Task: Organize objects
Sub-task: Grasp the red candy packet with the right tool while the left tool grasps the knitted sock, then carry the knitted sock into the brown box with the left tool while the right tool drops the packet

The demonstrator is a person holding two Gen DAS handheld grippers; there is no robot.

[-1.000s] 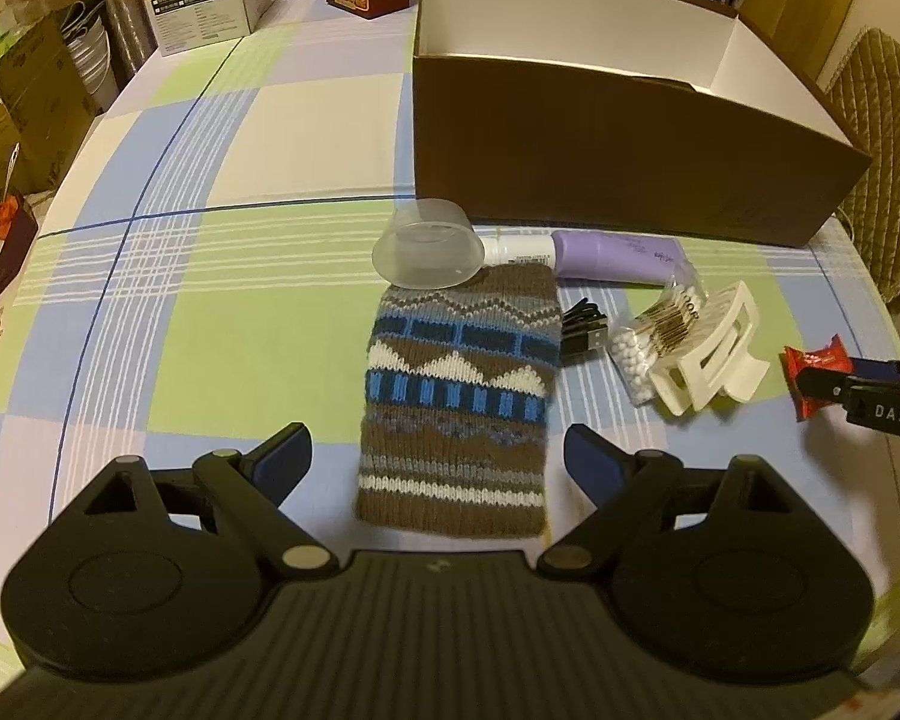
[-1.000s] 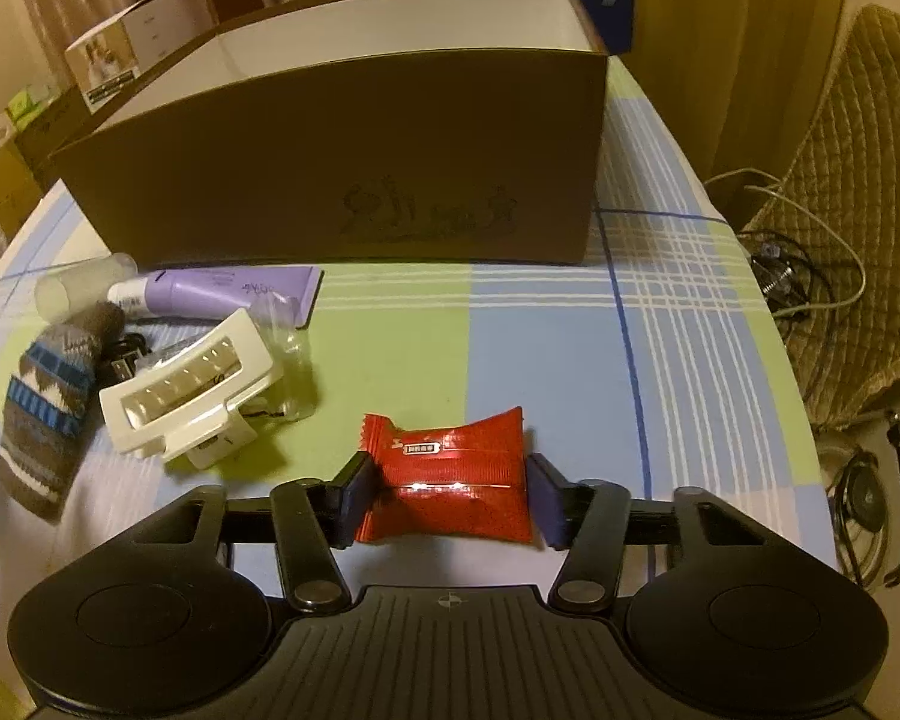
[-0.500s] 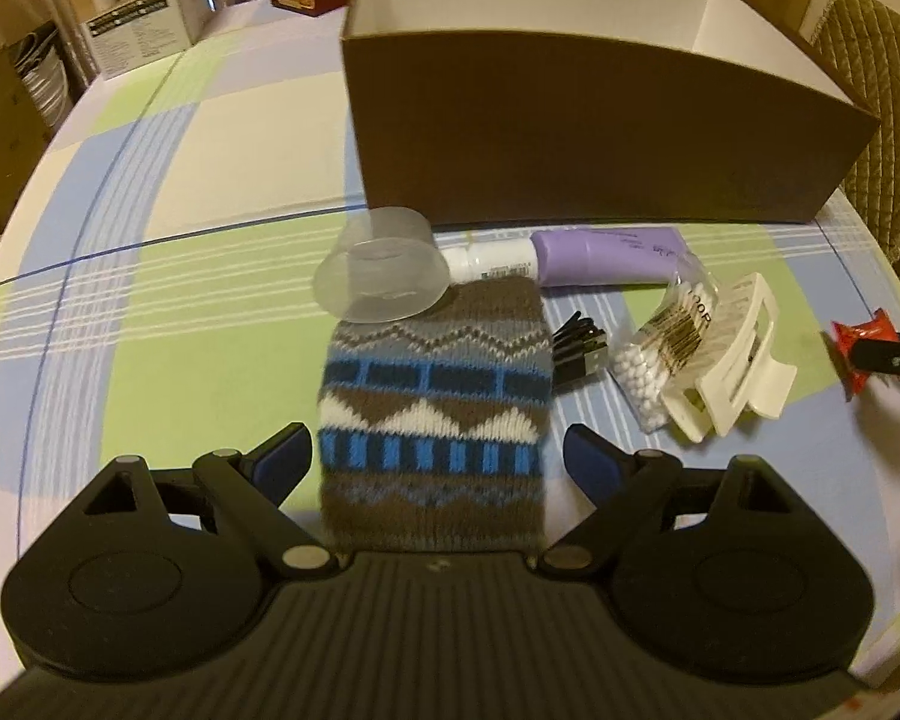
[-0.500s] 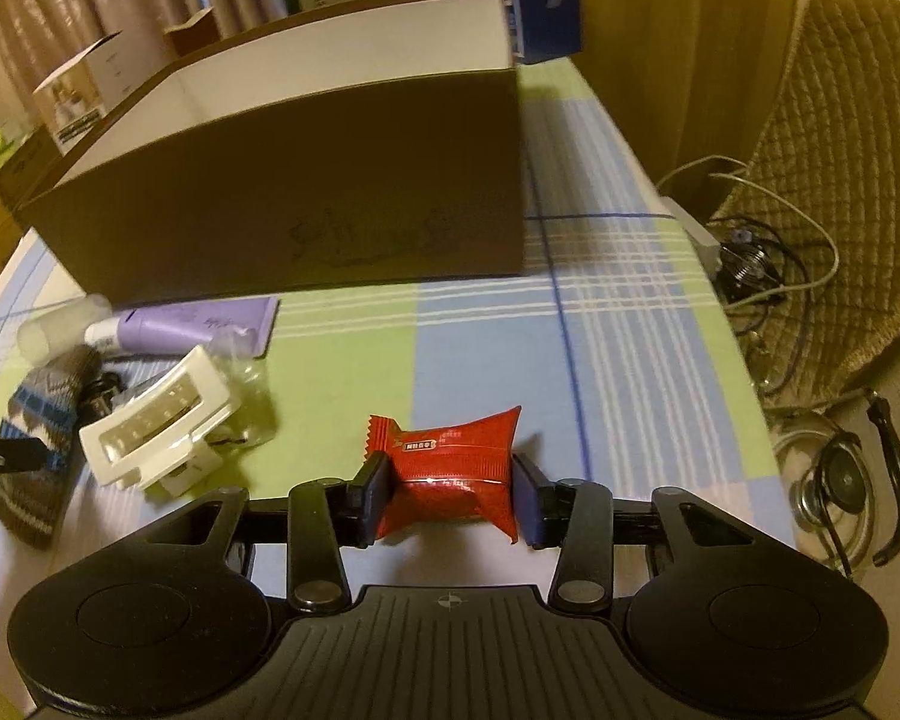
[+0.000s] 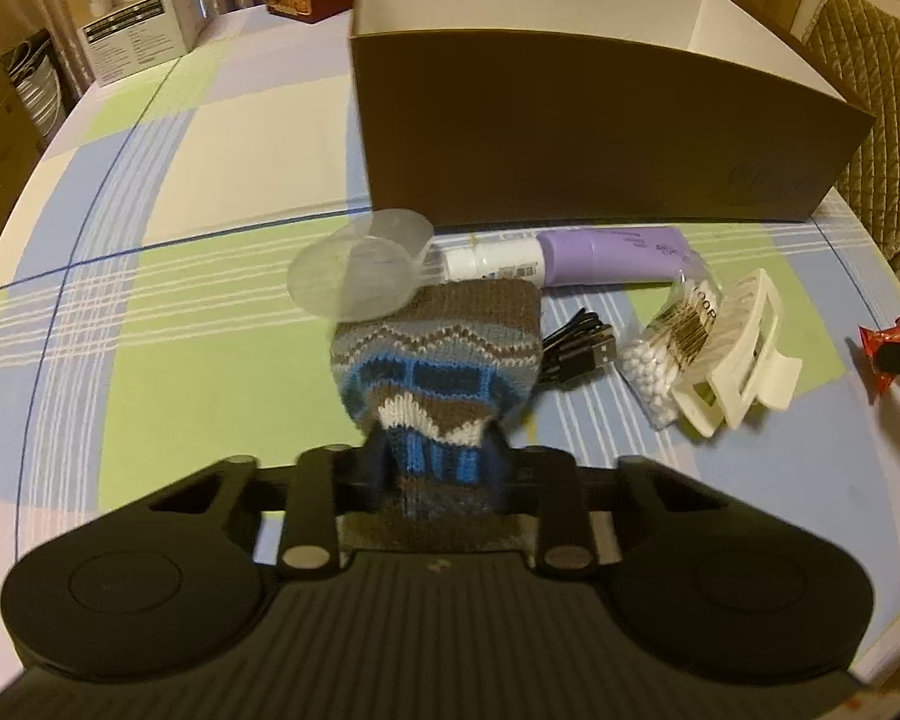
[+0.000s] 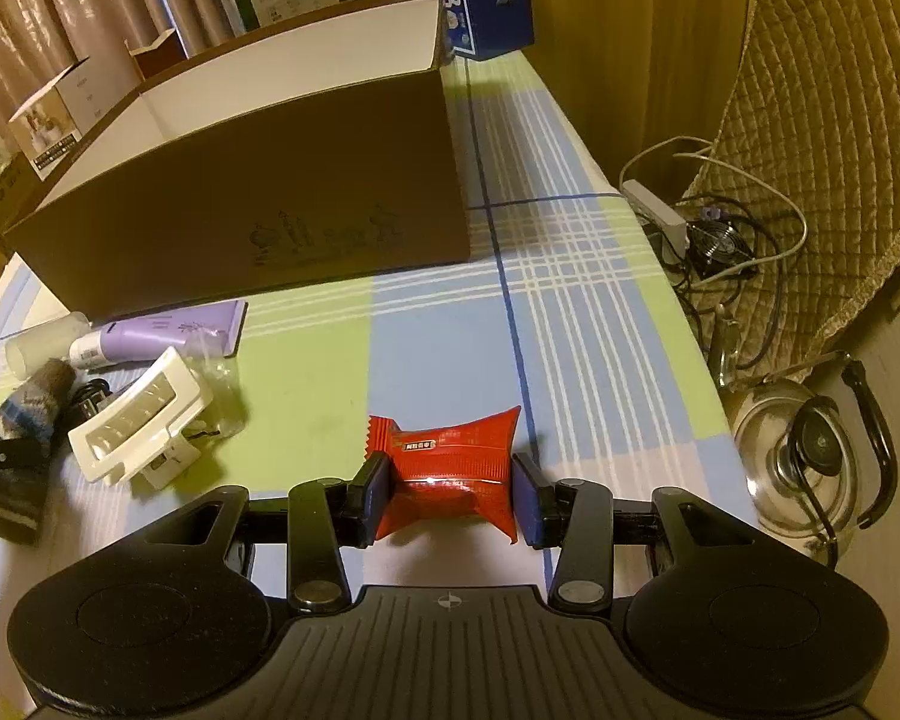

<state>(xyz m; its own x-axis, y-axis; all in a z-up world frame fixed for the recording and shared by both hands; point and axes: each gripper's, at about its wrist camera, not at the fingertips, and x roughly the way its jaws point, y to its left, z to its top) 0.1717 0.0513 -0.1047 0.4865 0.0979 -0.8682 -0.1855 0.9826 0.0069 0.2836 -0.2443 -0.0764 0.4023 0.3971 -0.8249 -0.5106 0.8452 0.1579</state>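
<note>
Left wrist view, one knit sock (pinched), one brown box

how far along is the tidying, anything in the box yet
Nothing shows in the box yet, though its floor is hidden. In hand: the left claw pinches the sock; the right claw grips the red packet. Left on the table: tube, cup, cable, swabs, hair clip.

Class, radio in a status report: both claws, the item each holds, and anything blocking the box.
Left claw shut on knitted sock. Right claw shut on red candy packet. Brown box open-topped, nothing in the way.
</note>
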